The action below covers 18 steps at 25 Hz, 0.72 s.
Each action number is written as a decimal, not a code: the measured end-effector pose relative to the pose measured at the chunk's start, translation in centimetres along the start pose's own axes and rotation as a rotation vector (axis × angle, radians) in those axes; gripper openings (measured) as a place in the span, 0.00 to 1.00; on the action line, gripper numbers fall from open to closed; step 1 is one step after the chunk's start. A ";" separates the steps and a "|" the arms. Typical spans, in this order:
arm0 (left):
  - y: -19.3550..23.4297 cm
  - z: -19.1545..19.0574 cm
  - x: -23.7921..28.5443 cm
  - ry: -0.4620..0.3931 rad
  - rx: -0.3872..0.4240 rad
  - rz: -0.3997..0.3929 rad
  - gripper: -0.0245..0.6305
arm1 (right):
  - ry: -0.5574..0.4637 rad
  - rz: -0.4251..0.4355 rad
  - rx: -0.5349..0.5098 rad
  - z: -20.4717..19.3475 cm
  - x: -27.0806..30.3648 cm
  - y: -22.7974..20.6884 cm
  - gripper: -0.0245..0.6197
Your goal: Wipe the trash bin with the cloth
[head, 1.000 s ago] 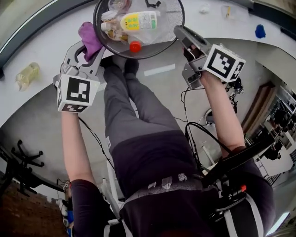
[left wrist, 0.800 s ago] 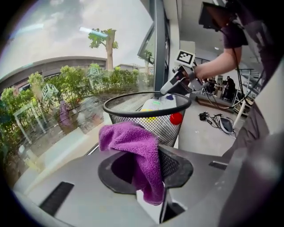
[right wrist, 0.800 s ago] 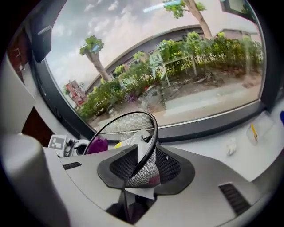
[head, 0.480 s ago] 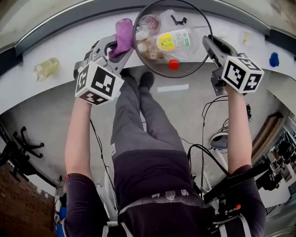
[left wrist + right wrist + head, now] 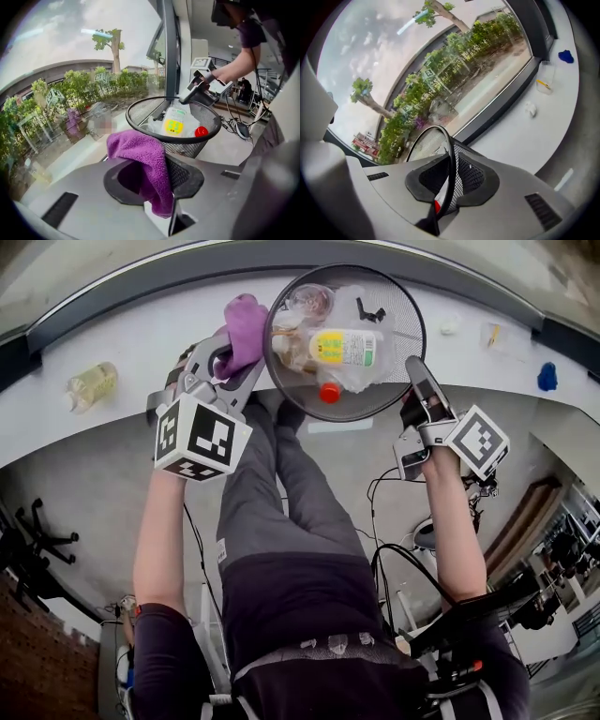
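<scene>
Risk 1: the right gripper (image 5: 418, 373) has only the thin wire rim of the trash bin (image 5: 398, 310). A hard push from the cloth side could twist the bin in that pinch or tip it, and the bottle (image 5: 342, 345) and other litter inside would spill.
Risk 2: the cloth (image 5: 244, 320) is caught by 1 fold, the rest bunched loose. Dragged over the mesh it could snag and pull free.
Right gripper: on the bin's near-right rim. Its jaws have just been closing and now pinch rim and mesh wall between them.
Left gripper (image 5: 239, 357): pressed together on the purple cloth, just outside the bin's left wall.
Cloth: at the bin's left rim, touching or nearly so — I cannot tell which.
Trash bin: between the 2 grippers, mouth up, partly past the edge of the white ledge (image 5: 122, 324) — resting or lifted, I cannot tell.
</scene>
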<state>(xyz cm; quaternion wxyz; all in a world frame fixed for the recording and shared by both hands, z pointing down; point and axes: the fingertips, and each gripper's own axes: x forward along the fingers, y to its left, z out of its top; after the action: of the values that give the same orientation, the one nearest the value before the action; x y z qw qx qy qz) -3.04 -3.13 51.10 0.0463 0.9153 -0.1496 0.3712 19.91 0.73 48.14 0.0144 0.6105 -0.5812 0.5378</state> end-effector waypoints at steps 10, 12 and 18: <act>-5.8 -0.3 -1.1 -0.011 -0.185 -0.044 0.19 | 0.074 -0.092 -0.054 -3.1 -2.3 -1.5 0.11; -5.9 -0.2 -1.0 -0.021 -0.229 -0.038 0.19 | 0.110 -0.075 -0.127 -2.4 -2.2 -1.1 0.16; -3.3 0.2 -0.6 -0.037 -0.216 0.036 0.19 | 0.184 -0.116 -0.575 2.1 -1.3 -0.3 0.23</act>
<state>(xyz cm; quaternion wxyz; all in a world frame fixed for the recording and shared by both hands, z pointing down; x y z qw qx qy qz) -2.32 0.09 50.58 0.1351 0.9087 -0.2061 0.3368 21.79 0.34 46.53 0.2700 0.5622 -0.6700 0.4026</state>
